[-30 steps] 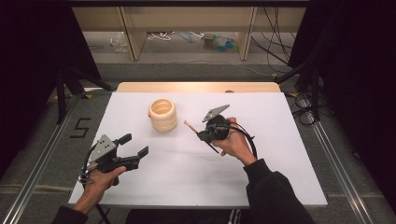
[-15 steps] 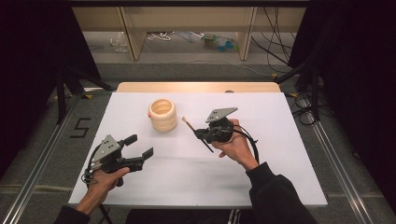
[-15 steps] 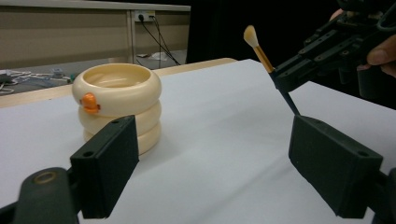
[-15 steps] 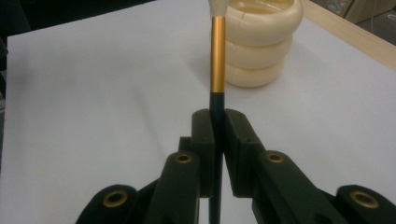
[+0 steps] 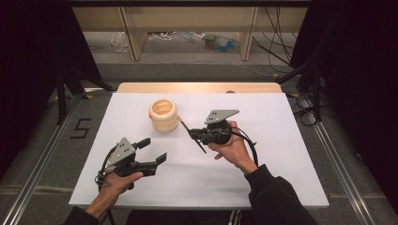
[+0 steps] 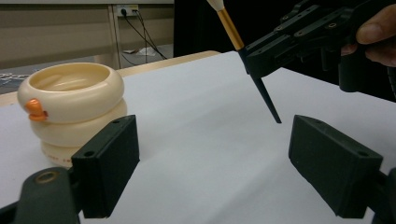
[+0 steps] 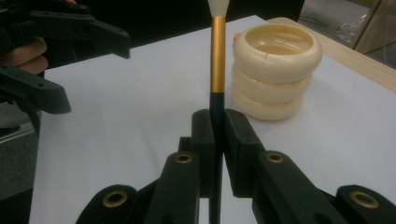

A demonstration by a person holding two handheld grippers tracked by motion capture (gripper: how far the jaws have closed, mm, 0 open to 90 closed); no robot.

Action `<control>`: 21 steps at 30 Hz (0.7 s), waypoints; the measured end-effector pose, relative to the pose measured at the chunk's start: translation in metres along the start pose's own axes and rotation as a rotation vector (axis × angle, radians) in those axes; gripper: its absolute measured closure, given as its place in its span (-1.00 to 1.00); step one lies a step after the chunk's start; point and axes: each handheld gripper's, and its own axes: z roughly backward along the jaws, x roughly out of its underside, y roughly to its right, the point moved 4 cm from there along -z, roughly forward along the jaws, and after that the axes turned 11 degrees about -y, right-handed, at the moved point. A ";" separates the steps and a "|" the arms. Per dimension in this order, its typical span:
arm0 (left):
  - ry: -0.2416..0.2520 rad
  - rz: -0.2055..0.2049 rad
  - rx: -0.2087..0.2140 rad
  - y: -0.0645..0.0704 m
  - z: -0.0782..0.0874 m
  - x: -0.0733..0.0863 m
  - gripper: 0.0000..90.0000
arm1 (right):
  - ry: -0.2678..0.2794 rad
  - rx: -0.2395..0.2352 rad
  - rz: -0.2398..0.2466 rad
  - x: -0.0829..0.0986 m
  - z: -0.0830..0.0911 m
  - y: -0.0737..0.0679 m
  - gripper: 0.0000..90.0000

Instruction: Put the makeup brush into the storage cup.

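Black-handled brush (image 7: 217, 70) clamped between right tongs (image 7: 217, 140) — beside cream holder (image 7: 275, 70).

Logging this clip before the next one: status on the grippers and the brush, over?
Right hand-held gripper shut on brush, tip raised. Left hand-held gripper open, holding nothing. Cream ringed holder upright, apart from brush. Nothing between them.

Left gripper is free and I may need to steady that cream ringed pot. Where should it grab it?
Probably the pot's top ring, from the near left side where the open left gripper sits. It stands upright, and the grooves between rings give the jaws purchase. Avoid its right side, where the right gripper holds the brush.
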 end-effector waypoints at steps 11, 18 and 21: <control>0.000 -0.008 0.027 0.014 -0.016 -0.004 -0.65 | 0.035 -0.036 0.022 -0.007 -0.003 -0.014 0.85; -0.011 0.004 0.056 0.027 -0.027 -0.005 -0.63 | 0.050 -0.054 0.043 -0.011 -0.004 -0.025 0.85; -0.012 -0.015 0.059 0.030 -0.032 -0.005 -0.64 | 0.057 -0.062 0.047 -0.012 -0.006 -0.028 0.85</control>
